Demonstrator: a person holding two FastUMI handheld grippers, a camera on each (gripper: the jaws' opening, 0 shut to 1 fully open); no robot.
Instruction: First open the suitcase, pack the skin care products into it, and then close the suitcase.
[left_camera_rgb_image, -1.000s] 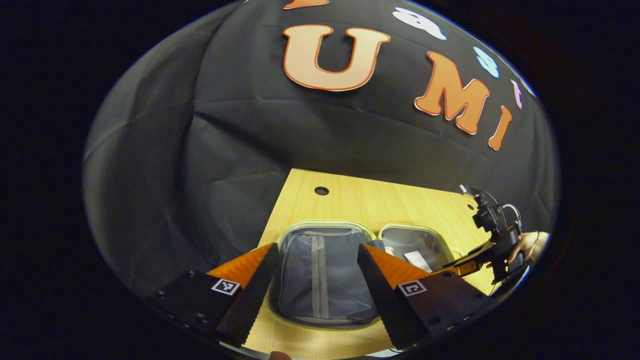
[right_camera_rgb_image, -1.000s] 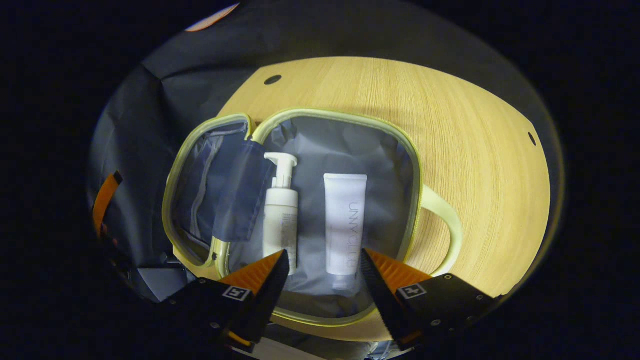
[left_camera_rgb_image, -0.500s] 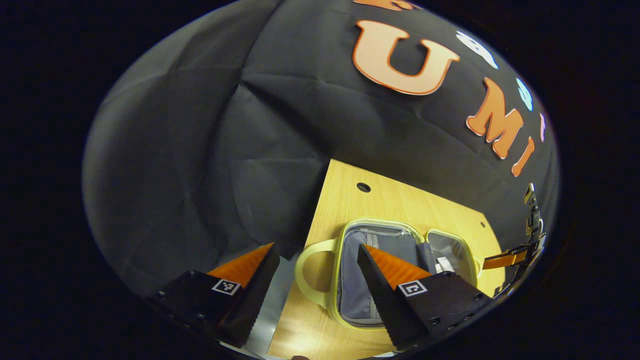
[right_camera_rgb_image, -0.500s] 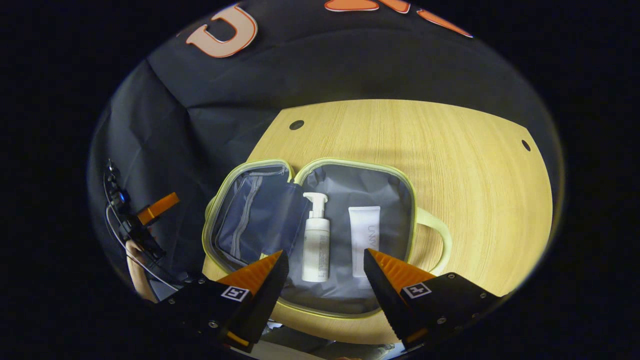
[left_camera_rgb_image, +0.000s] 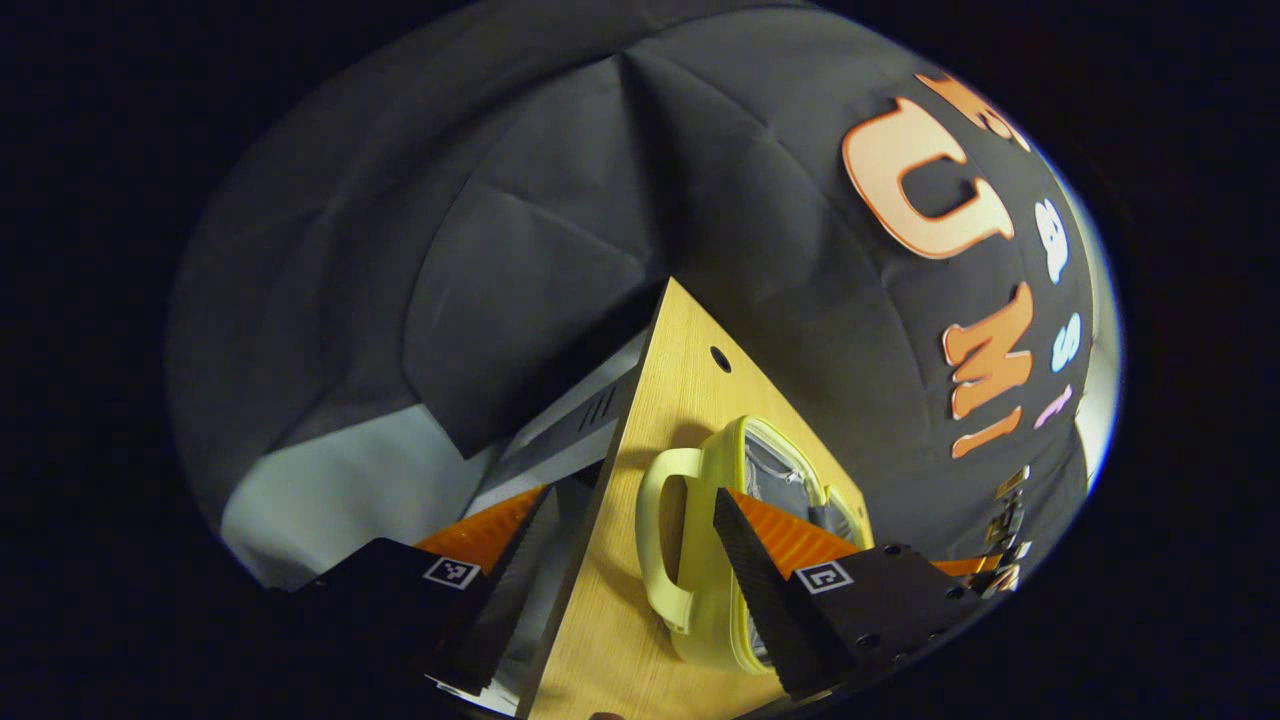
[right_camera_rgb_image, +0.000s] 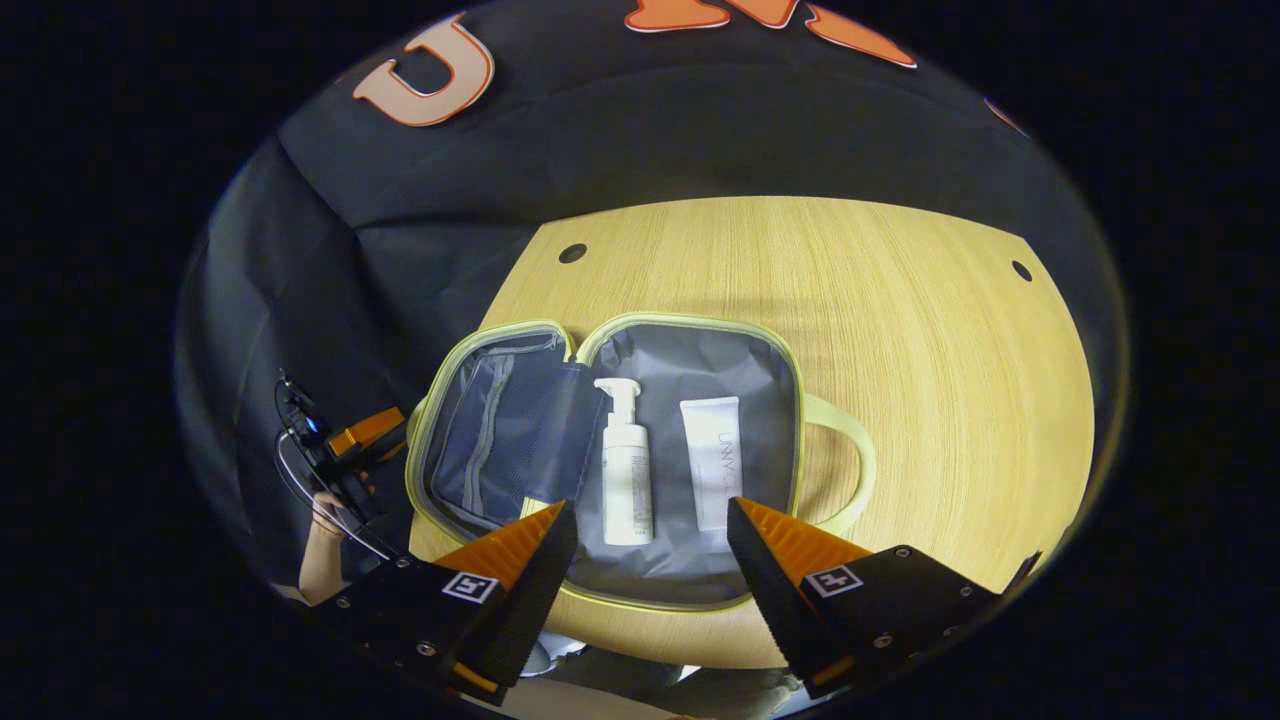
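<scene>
Pale wooden bench (right_camera_rgb_image: 900, 330) carries the soft grey fabric suitcase with yellow-green trim (right_camera_rgb_image: 690, 330), lying open. Inside its right half lie a white pump bottle (right_camera_rgb_image: 627, 480) and white tube (right_camera_rgb_image: 715, 470) (light, probably slick). Both the left claw (left_camera_rgb_image: 625, 560) and right claw (right_camera_rgb_image: 650, 560) are spread, empty. The limp lid likely folds best by its looped handle (left_camera_rgb_image: 660, 540).

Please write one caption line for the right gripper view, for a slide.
Open suitcase on the table with pump bottle and tube inside.
</scene>
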